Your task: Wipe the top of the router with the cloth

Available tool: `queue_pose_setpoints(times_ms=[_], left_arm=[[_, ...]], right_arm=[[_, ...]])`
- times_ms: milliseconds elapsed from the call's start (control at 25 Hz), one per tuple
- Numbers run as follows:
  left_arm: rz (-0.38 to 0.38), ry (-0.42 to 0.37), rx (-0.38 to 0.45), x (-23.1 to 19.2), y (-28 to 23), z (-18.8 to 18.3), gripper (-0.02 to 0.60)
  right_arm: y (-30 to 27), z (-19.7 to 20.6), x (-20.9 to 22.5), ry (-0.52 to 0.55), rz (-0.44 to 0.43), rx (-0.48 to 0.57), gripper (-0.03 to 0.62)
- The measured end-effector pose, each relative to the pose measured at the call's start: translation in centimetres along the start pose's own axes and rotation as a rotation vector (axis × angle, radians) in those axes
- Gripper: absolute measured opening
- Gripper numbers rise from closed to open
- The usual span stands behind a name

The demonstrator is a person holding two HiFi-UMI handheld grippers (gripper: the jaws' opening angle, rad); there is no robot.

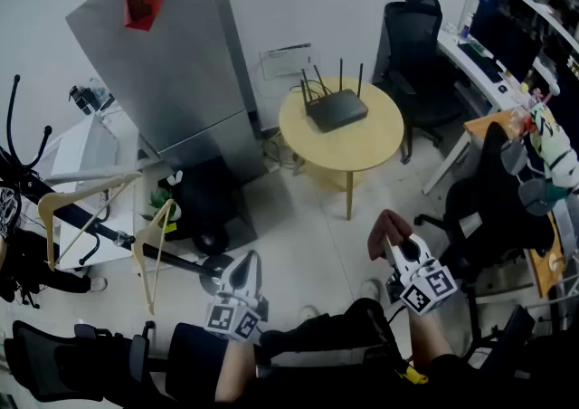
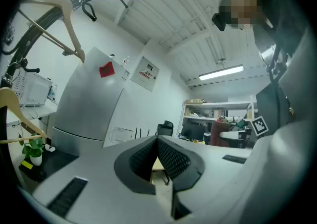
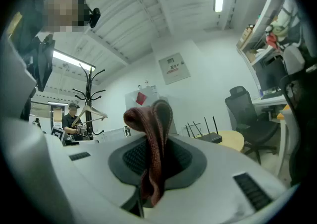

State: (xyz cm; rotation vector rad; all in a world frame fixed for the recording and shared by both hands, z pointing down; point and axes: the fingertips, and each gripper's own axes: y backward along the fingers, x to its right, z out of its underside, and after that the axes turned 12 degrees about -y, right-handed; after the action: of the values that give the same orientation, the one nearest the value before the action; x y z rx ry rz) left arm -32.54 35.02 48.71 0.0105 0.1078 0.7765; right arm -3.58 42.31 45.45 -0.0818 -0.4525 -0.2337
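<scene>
The black router with several upright antennas lies on a round yellow table across the room, far from both grippers. My right gripper is held low near my body, shut on a reddish-brown cloth. In the right gripper view the cloth stands folded up between the jaws of the right gripper, with the router small beyond it. My left gripper is also held low, its jaws shut with nothing in them. The left gripper view shows its pads meeting at the tips.
A tall grey refrigerator stands left of the table. Black office chairs and a cluttered desk are on the right. A coat rack with wooden hangers is at my left. Another person stands in the background.
</scene>
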Motion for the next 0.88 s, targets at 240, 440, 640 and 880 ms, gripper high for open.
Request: queue_pose_setpoints(times_ms=[240, 440, 640, 880], left_arm=[[-0.017, -0.013, -0.010, -0.3, -2.6, 0.2, -0.005], [-0.031, -0.043, 0.005, 2.1, -8.4, 0.1, -0.005], [-0.051, -0.086, 0.021, 4.5, -14.7, -0.8, -0.005], [-0.124, -0.091, 0.027, 6.8, -19.4, -1.1, -0.005]], right_arm=[[-2.7, -0.4, 1.8, -0.059, -0.036, 0.002, 0.061], [-4.2, -1.3, 6.9, -0.083, -0.080, -0.041, 0.061], [-6.4, -4.8, 13.3, -0.098, -0.116, -0.039, 0.061], [-8.6, -7.2, 18.0, -0.241, -0.217, -0.062, 0.061]])
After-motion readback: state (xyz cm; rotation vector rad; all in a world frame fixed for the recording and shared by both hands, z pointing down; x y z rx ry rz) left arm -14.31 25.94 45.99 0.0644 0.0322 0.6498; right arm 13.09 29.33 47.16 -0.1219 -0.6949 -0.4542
